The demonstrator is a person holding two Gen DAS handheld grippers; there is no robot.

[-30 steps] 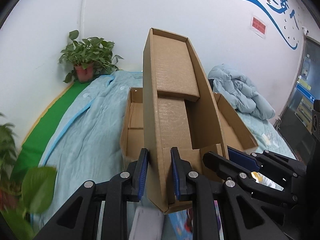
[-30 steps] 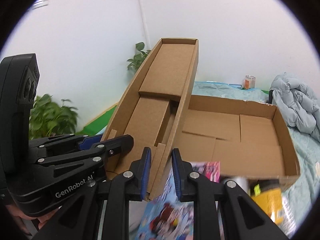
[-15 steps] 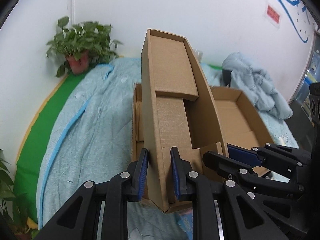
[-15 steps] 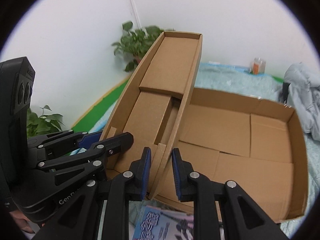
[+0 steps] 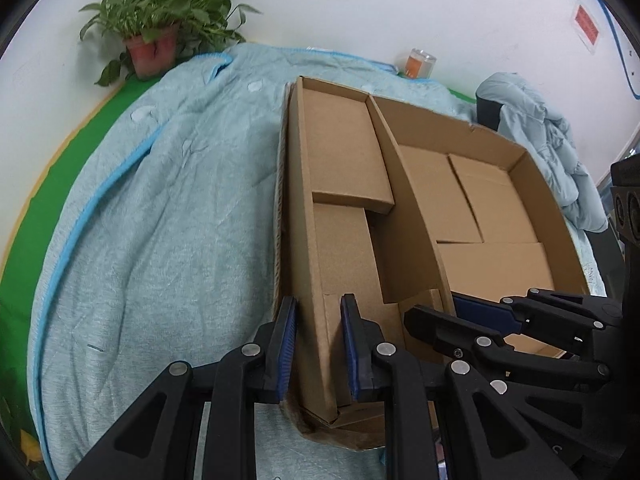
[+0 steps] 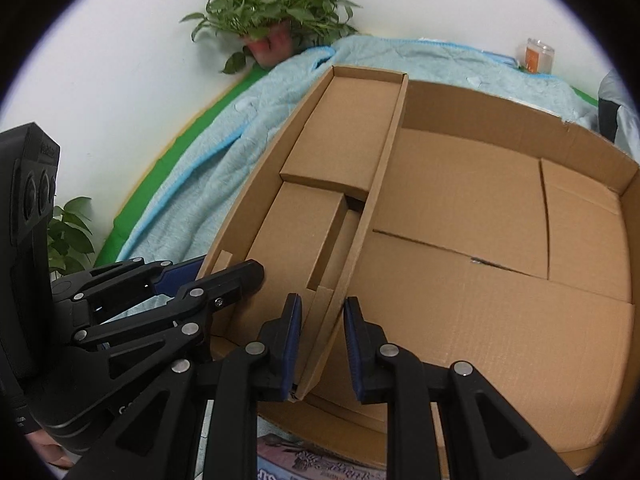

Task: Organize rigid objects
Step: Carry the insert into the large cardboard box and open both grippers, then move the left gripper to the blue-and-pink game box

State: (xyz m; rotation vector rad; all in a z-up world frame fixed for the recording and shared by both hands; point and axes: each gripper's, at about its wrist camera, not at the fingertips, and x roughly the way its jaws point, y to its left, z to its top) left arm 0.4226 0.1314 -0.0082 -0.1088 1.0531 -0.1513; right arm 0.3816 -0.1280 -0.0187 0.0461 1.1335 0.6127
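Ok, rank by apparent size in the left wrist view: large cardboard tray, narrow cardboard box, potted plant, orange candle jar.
1. Large cardboard tray
2. Narrow cardboard box, nearer the camera, so unsure
3. Potted plant
4. Orange candle jar

Matt corrugated cardboard tray (image 5: 344, 216) inside cardboard box (image 6: 500, 280), on soft quilted cloth blanket (image 5: 168, 216)

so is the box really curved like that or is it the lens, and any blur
Lens: in the left wrist view the narrow cardboard box bows outward, as does the large box in the right wrist view; black vignette rings both frames; both look sharp, evenly lit, no glare.
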